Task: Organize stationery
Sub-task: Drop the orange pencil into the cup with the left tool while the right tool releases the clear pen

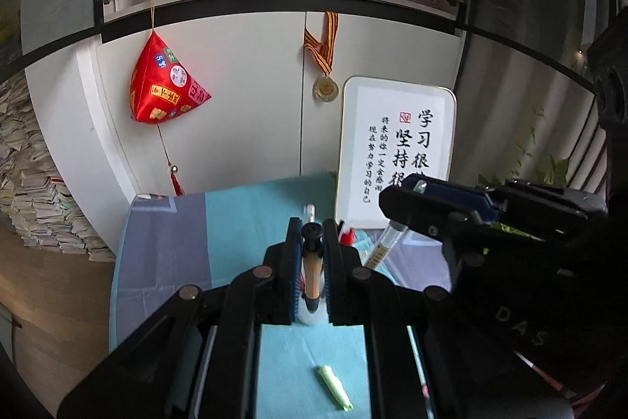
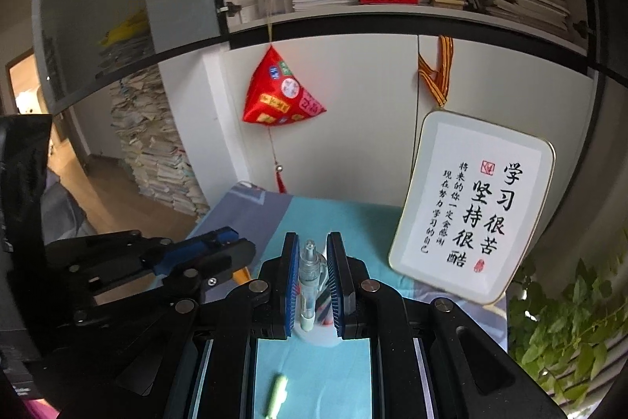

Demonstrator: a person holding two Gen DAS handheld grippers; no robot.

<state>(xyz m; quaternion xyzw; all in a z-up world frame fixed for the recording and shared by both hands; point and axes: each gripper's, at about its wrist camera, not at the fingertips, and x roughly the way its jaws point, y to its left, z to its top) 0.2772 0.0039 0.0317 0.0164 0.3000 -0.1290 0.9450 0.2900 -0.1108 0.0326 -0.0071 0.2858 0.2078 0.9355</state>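
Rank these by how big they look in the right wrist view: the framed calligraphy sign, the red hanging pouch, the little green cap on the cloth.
1. Framed calligraphy sign, clearly the largest.
2. Red hanging pouch.
3. Green cap, smallest, even though it lies nearest the camera.
The sign stands closer than the pouch, so their true gap is unsure.

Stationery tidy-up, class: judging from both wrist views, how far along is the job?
Done: some pens appear to stand in the white pen cup. In hand: the left gripper is shut on an orange pen, and the right gripper is shut on a clear pen, both over the cup. Left: the green pen cap lies loose on the blue cloth.
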